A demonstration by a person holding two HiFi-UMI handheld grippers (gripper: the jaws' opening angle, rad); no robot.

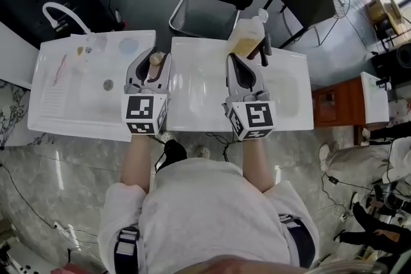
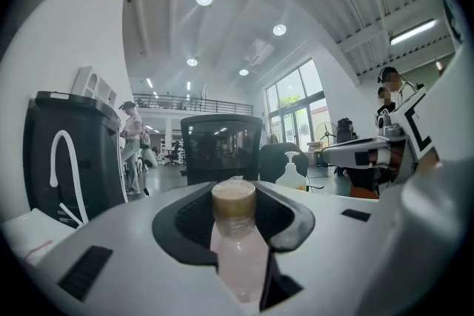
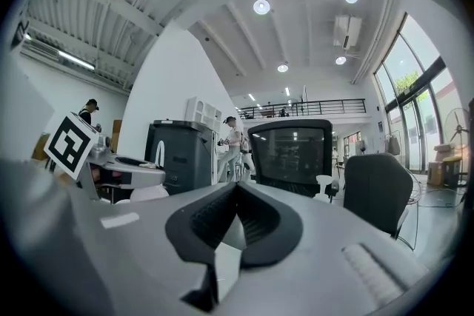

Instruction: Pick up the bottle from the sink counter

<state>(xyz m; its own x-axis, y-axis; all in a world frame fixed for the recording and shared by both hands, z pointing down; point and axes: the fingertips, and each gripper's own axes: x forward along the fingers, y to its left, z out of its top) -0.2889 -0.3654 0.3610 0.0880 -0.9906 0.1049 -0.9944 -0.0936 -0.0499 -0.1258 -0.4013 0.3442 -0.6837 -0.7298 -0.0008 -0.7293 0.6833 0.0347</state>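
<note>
The bottle [image 2: 235, 248] is sitting between the left tool's [image 1: 152, 65] jaws, cap pointing away, with the pads gripping its body at a fairly wide set. I cannot tell whether it is clear of the table [image 1: 199, 99]. Lifting straight and level with an even squeeze should be guarding against slip. The right tool [image 3: 235, 212] is lying alongside, closed and empty. Both forearms are reaching forward, parallel.

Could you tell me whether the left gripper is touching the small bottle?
Touching. The left gripper view shows the left gripper with its jaws closed against both sides of the small bottle standing between them.
</note>
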